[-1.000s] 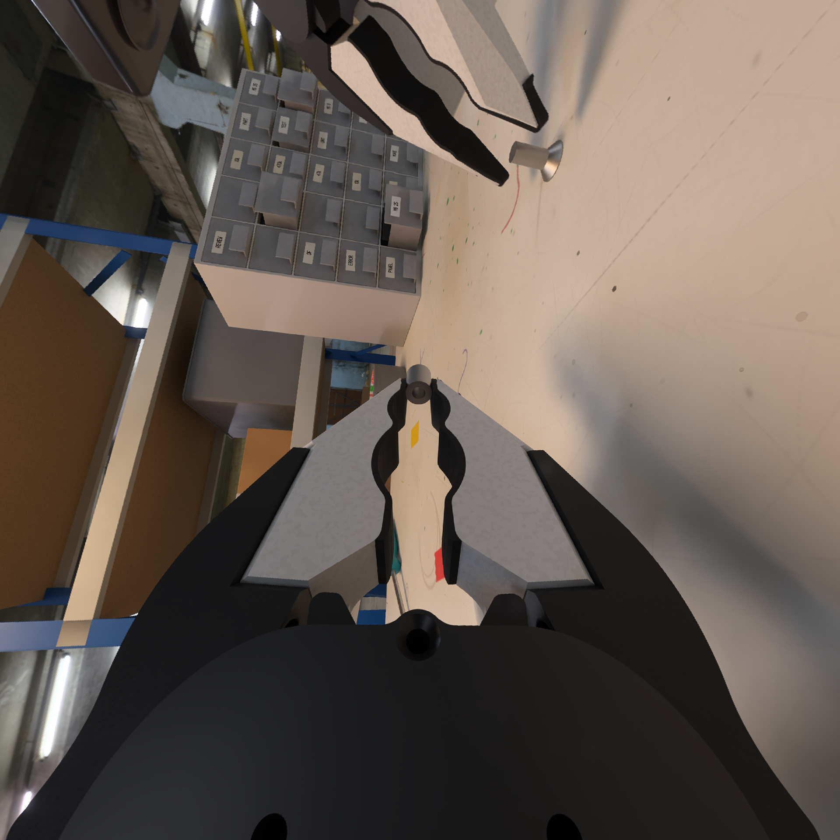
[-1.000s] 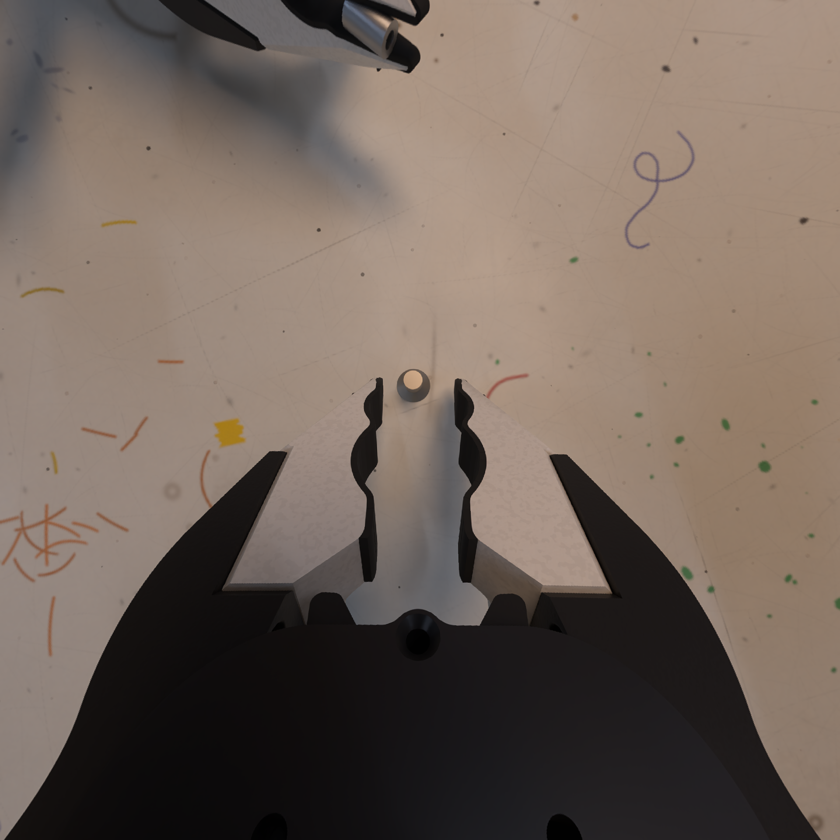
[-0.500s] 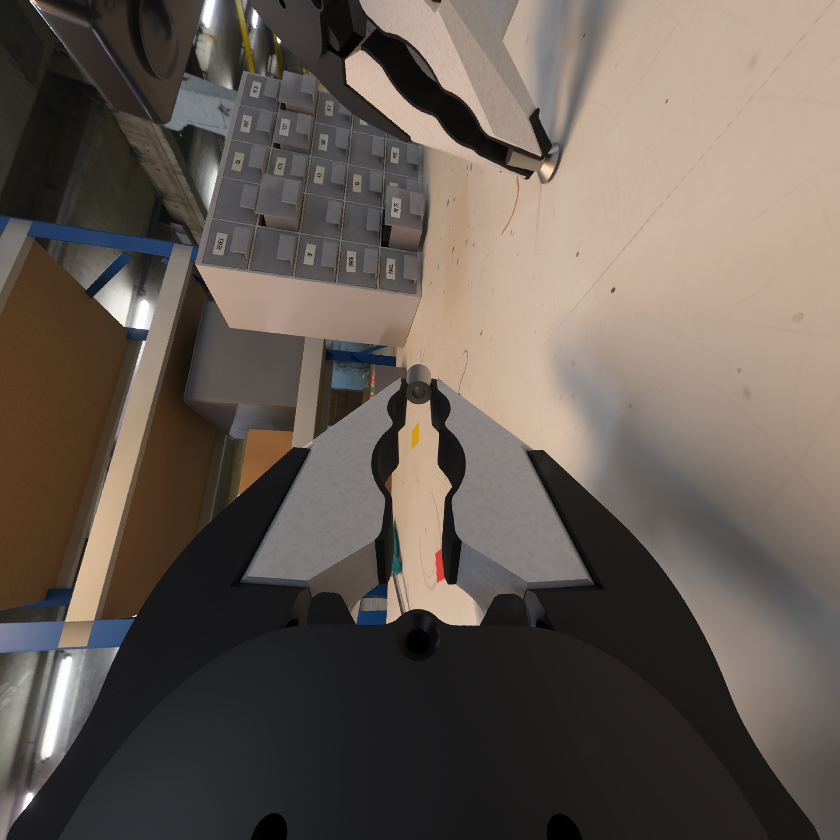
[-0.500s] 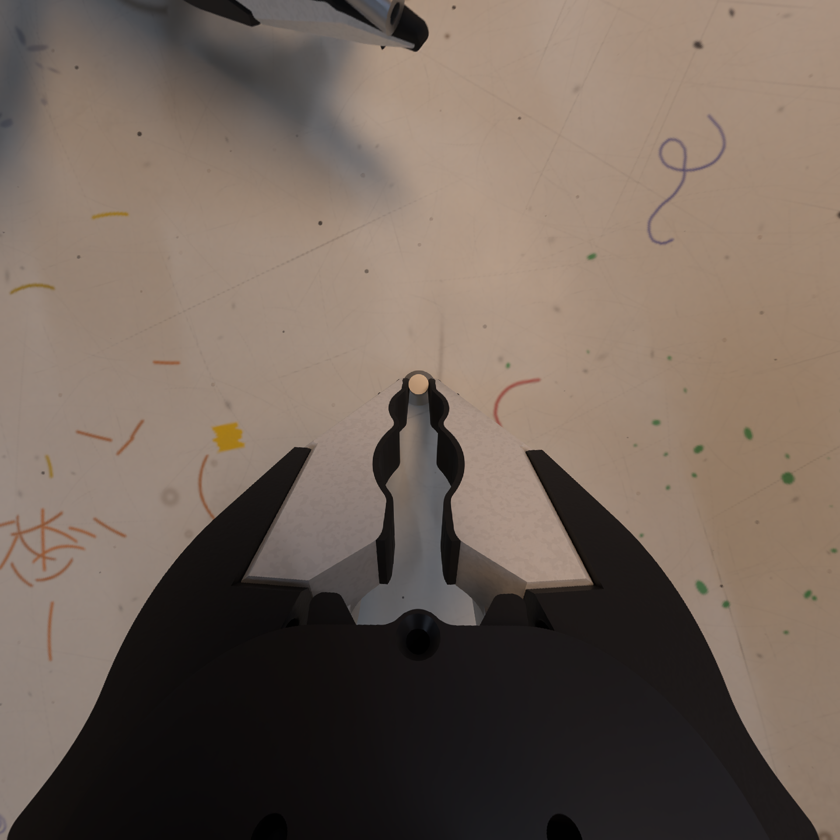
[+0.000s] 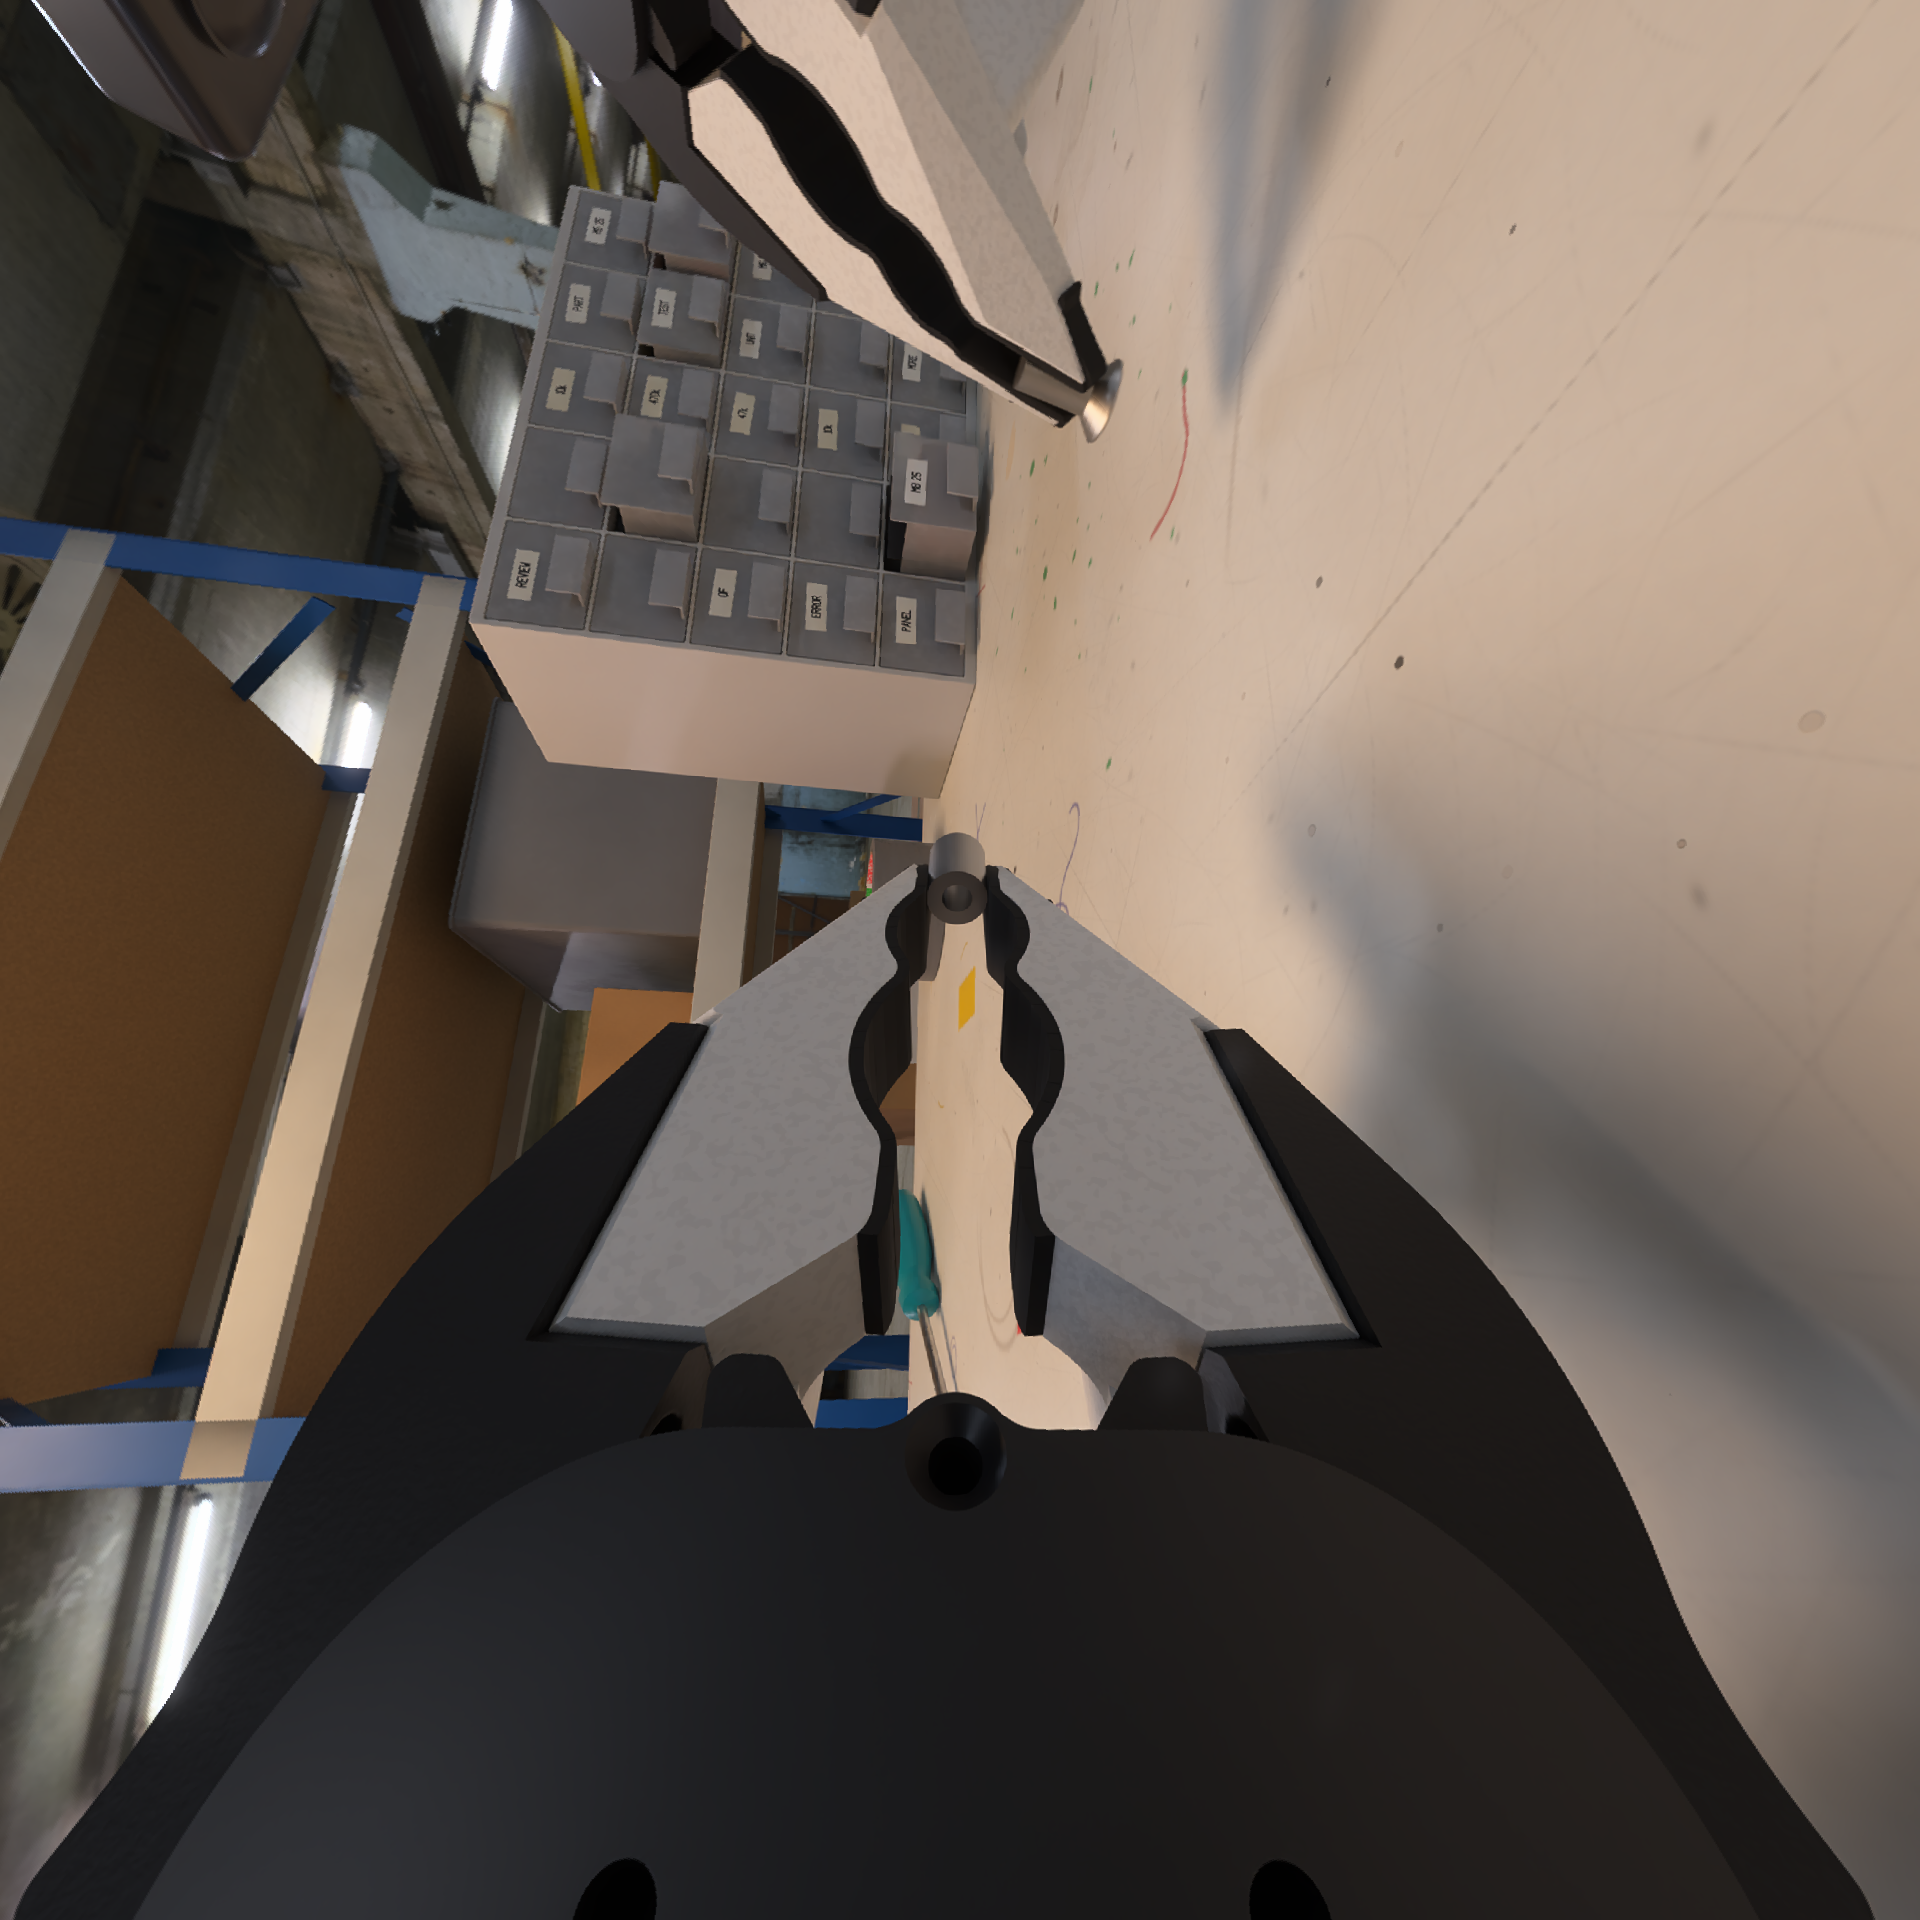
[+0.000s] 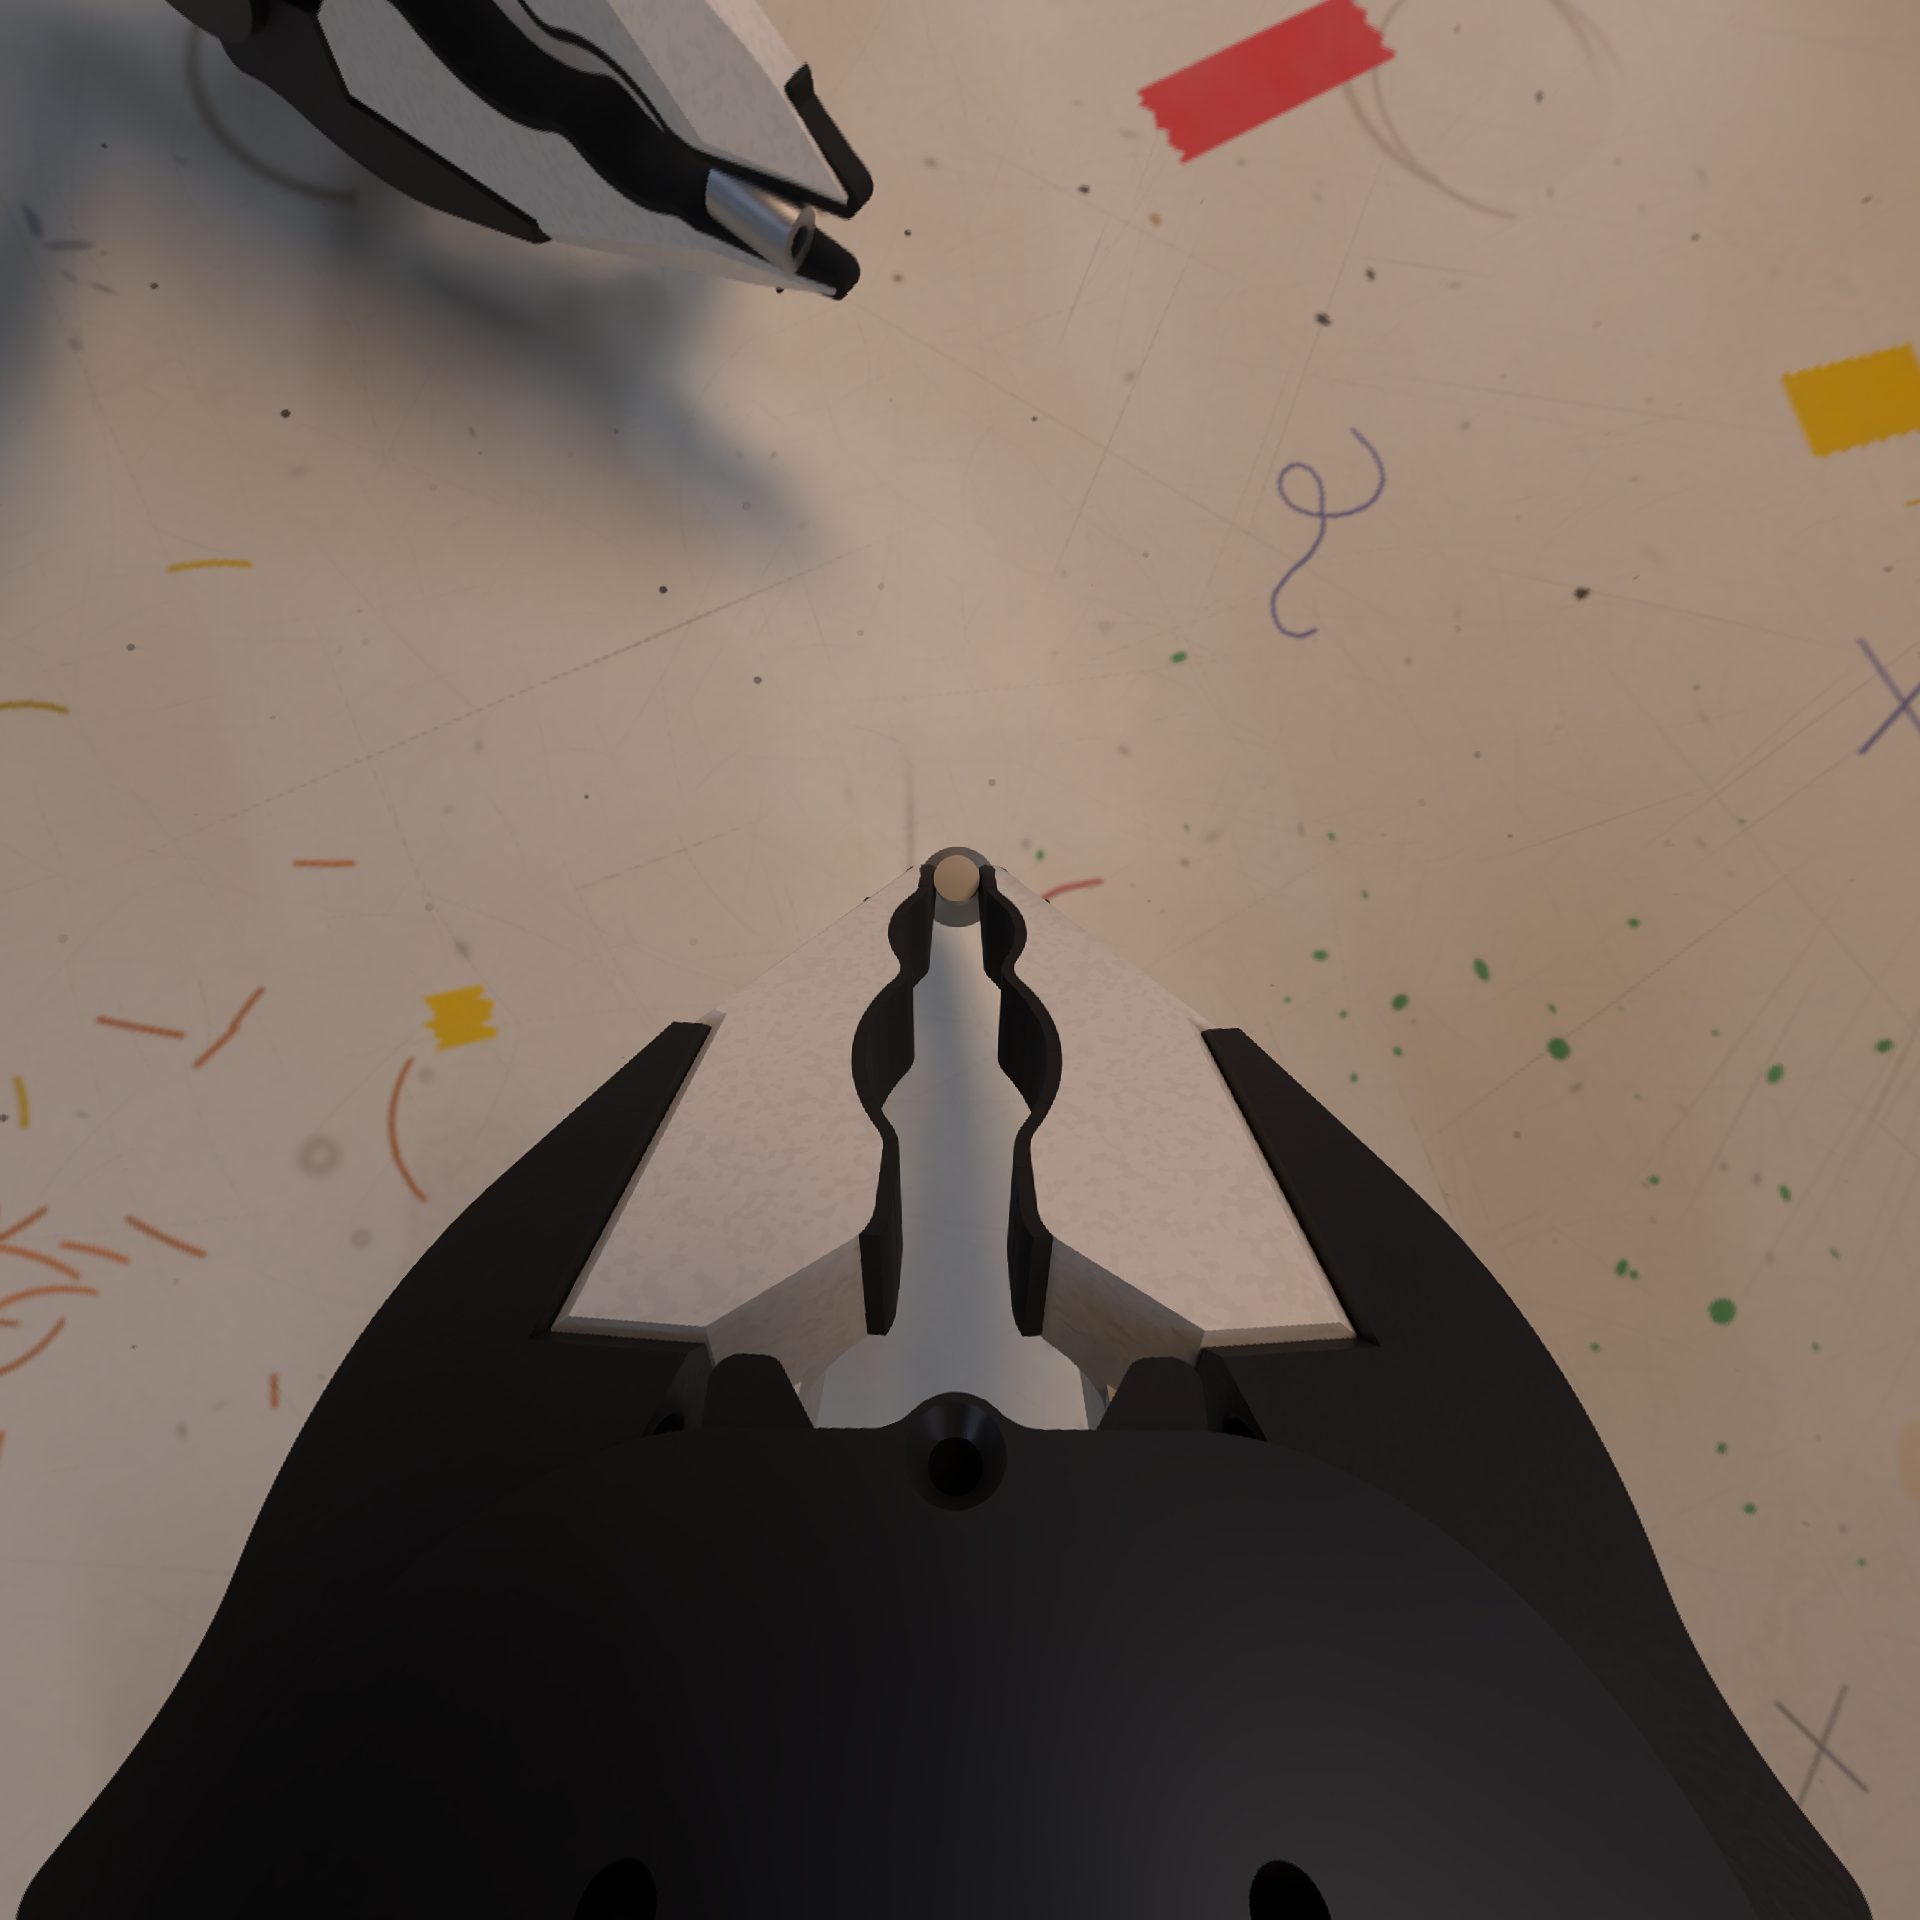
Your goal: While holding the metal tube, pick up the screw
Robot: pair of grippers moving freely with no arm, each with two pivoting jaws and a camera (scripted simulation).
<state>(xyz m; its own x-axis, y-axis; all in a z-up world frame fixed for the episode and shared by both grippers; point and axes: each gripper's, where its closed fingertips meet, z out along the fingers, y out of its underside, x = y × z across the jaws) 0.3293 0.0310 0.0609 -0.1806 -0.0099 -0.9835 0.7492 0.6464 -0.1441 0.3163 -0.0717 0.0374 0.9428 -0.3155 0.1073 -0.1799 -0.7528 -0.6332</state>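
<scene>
Left gripper [image 5: 957, 891]: fingers drawn in, tips pinching the metal tube [image 5: 957, 883], a short grey hollow cylinder, bore end toward the camera. Tube held clear of the table [image 5: 1558, 520], well apart from the screw.

Right gripper [image 6: 954, 883]: fingers nearly together, tips clamped on the screw [image 6: 954, 881] at its shank, end-on in the wrist view. From the left wrist view: screw [image 5: 1096, 405] with flared head pointing down at the table, head protruding past the fingertips; contact with the surface cannot be told.

Also noted: grey drawer cabinet [image 5: 748, 499] on the table edge, teal-handled screwdriver [image 5: 916, 1262] lying behind the left fingers, red tape strip [image 6: 1262, 78], yellow tape patch [image 6: 1855, 410].
</scene>
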